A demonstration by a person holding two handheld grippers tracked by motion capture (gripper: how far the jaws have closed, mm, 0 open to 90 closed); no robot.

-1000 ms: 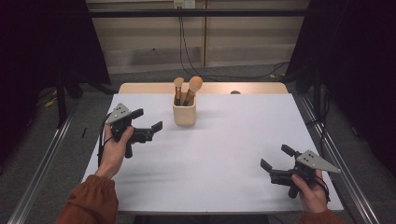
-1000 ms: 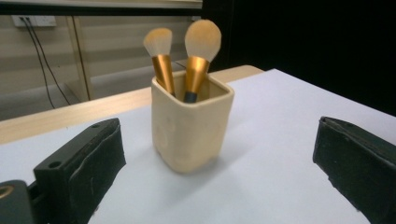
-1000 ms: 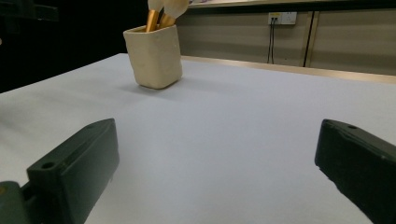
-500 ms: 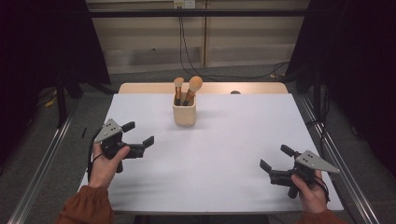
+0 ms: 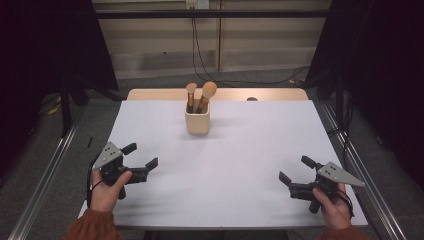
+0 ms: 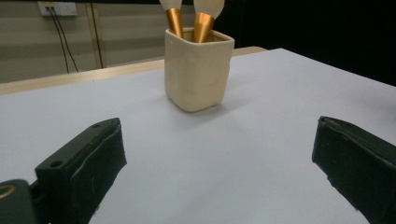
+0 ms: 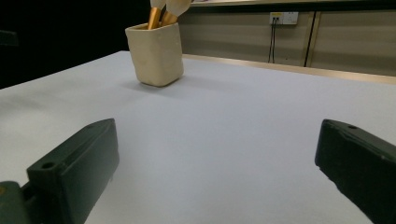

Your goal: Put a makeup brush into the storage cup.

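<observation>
A cream cup stands upright near the back middle of the white table, with two makeup brushes with gold ferrules standing in it. The same cup appears ahead of the left gripper's jaws and, farther off, the cup in the right gripper view. My left gripper rests at the front left of the table, open and empty. At the front right my right gripper is open too, holding nothing. Both point toward the cup from well away.
A wooden strip runs along the table's far edge. Metal rails flank the table on both sides. Cables hang down the wall behind, under a wall socket.
My left gripper has pulled back from beside the cup to the front left of the table. The right gripper has stayed in place.
</observation>
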